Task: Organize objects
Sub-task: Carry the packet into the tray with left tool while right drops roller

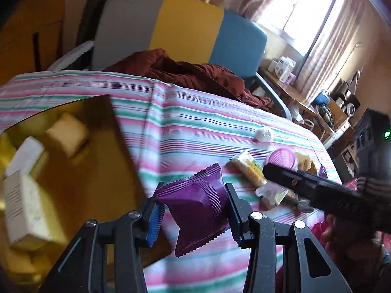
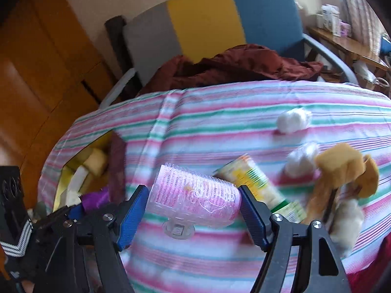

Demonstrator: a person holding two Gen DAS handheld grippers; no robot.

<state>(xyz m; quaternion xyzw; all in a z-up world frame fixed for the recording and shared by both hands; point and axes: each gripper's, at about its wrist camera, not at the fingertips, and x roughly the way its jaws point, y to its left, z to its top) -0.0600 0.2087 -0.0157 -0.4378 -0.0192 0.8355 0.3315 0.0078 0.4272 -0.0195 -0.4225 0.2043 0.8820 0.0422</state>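
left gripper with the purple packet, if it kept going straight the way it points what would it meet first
Probably the striped tablecloth just past the purple packet that the left gripper is shut on. The yellow box lies off to the left of that line and the snack pack to the right. Depth is hard to judge here.
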